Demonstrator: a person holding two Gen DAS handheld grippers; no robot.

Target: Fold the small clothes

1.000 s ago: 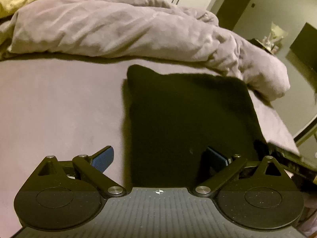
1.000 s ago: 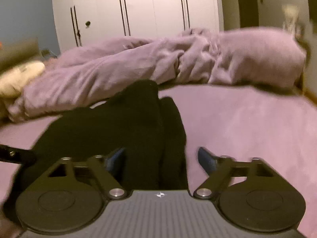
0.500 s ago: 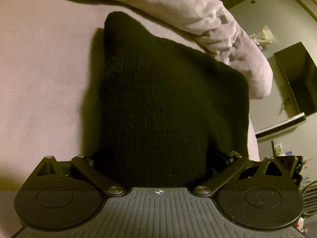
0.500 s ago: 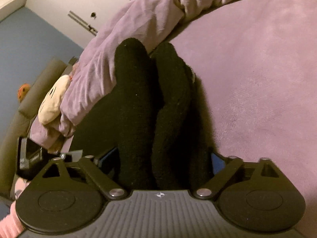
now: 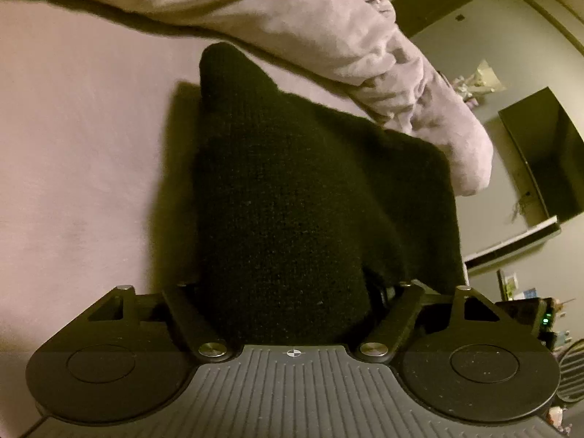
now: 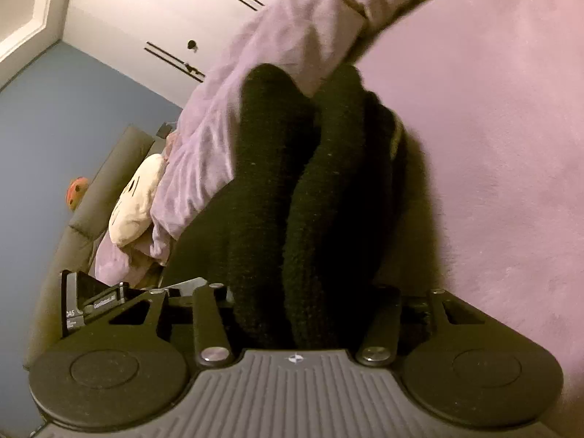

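Black knit garment point(image 5: 292, 200) bunched between both grippers' narrowed jaws, left gripper point(image 5: 288, 292), right gripper point(image 6: 303, 299); fingertips hidden by fabric, grip presumed held

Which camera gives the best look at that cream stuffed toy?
The right wrist view: the cream stuffed toy lies in plain sight beside the rumpled lilac duvet. The left wrist view does not show it.

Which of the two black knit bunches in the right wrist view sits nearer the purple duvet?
The left bunch of black knit fabric: its tip overlaps the rumpled purple duvet; the right bunch borders the flat purple sheet.
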